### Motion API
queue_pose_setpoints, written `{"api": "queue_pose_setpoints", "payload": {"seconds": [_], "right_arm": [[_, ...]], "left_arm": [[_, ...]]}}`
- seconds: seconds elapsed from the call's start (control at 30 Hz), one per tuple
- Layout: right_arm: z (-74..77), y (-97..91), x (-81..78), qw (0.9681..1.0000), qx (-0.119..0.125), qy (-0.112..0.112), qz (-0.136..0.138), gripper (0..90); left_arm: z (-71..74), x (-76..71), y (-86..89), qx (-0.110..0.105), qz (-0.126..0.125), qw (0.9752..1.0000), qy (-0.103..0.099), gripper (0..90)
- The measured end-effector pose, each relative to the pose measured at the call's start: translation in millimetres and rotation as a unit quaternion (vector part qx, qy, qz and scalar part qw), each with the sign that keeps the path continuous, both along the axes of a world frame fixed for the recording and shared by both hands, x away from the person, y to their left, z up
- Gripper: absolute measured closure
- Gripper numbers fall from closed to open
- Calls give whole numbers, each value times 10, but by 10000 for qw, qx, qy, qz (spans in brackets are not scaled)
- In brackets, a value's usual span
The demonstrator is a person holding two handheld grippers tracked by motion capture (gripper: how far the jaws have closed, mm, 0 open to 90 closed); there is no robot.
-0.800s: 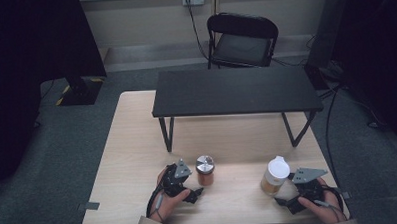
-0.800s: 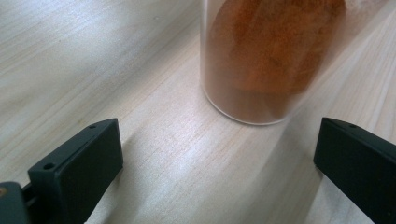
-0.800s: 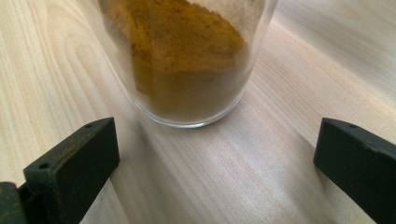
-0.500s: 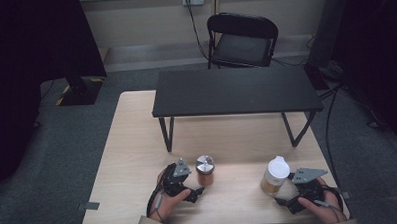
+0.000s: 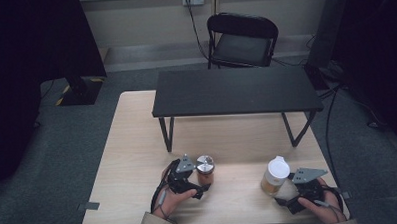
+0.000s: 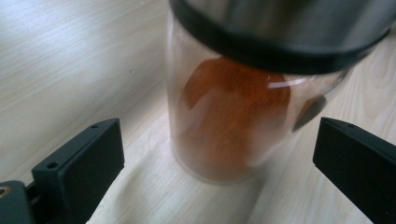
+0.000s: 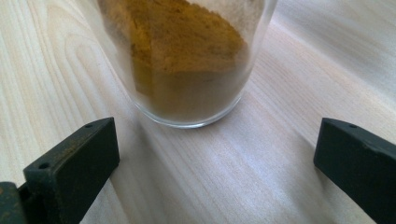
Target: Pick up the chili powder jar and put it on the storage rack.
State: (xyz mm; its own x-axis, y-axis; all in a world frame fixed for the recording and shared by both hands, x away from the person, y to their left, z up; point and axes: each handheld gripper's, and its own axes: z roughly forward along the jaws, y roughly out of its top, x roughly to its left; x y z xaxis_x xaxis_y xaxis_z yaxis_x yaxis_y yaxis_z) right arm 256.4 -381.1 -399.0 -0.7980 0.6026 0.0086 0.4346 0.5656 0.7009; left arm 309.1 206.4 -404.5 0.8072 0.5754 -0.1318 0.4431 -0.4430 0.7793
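A glass jar of red-orange powder with a metal lid [image 5: 205, 169] [image 6: 233, 112] stands on the light wooden table [image 5: 138, 159]. My left gripper [image 5: 199, 184] [image 6: 217, 163] is open just left of it, its jaws wide on either side of the jar's base without touching. To the right stands a glass jar of yellow-brown powder with a white lid [image 5: 275, 176] [image 7: 187, 65]. My right gripper [image 5: 289, 196] [image 7: 217, 163] is open, low on the table just short of that jar, with bare wood between its jaws.
A low black bench [image 5: 236, 90] stands across the far half of the table. Behind the table is a black folding chair [image 5: 241, 38]. Dark curtains hang left and right. Both hands rest near the table's front edge.
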Motion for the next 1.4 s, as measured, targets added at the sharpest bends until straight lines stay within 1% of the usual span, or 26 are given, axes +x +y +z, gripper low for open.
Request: {"api": "queue_pose_setpoints", "payload": {"seconds": [0.07, 0.1, 0.13, 0.3, 0.37, 0.5, 0.53, 0.6, 0.63, 0.7, 0.73, 0.77, 0.87, 0.97, 1.03, 1.1, 1.17, 1.27, 1.4], "right_arm": [[0, 0, 0, 10000, 0, 0, 0, 0], [-1, 0, 0, 10000, 2, -2, 0, 0], [0, 0, 0, 10000, 1, 0, 0, 0], [0, 0, 0, 10000, 0, -1, 1, 0], [0, 0, 0, 10000, 0, 0, 0, 0], [0, 0, 0, 10000, 1, -1, 1, 0], [0, 0, 0, 10000, 1, 0, 0, 0], [0, 0, 0, 10000, 1, 0, 1, 0], [-1, 0, 0, 10000, 2, -1, 0, 0], [0, 0, 0, 10000, 1, 0, 0, 0], [0, 0, 0, 10000, 1, -2, 1, 0], [0, 0, 0, 10000, 1, 0, 1, 0], [-1, 0, 0, 10000, 2, -1, 0, 0], [0, 0, 0, 10000, 0, -1, 0, 0], [-1, 0, 0, 10000, 2, -1, 0, 0], [0, 0, 0, 10000, 1, -1, 0, 0], [0, 0, 0, 10000, 1, -1, 0, 0], [0, 0, 0, 10000, 0, -1, 0, 0], [0, 0, 0, 10000, 1, -1, 0, 0]], "left_arm": [[-11, 19, -5, -45, -21, 10000, 32, 13], [-27, 29, -18, -75, 10, 9999, 66, 13], [-33, 39, -23, -70, -1, 9999, 74, 13], [-64, 53, -53, -121, 56, 9999, 65, 26], [-72, 66, -58, -166, 20, 9998, 63, 36], [-79, 76, -86, -165, 21, 9998, 62, 86], [-94, 77, -92, -199, 31, 9998, 26, 109], [-100, 82, -91, -224, 37, 9997, 31, 140], [-109, 101, -90, -220, -21, 9998, 10, 165], [-109, 98, -99, -200, -10, 9998, 3, 196], [-116, 108, -95, -223, -40, 9997, 20, 231], [-121, 112, -101, -212, -77, 9997, 8, 246], [-122, 115, -102, -223, -88, 9997, 8, 252], [-111, 98, -119, -159, -123, 9998, -85, 270], [-108, 91, -125, -139, -121, 9998, -108, 275], [-89, 75, -143, -57, -141, 9997, -193, 283], [-71, 70, -156, -9, -160, 9996, -233, 290], [-39, 72, -162, 53, -177, 9995, -242, 300], [-20, 75, -157, 19, -186, 9996, -197, 302]]}}
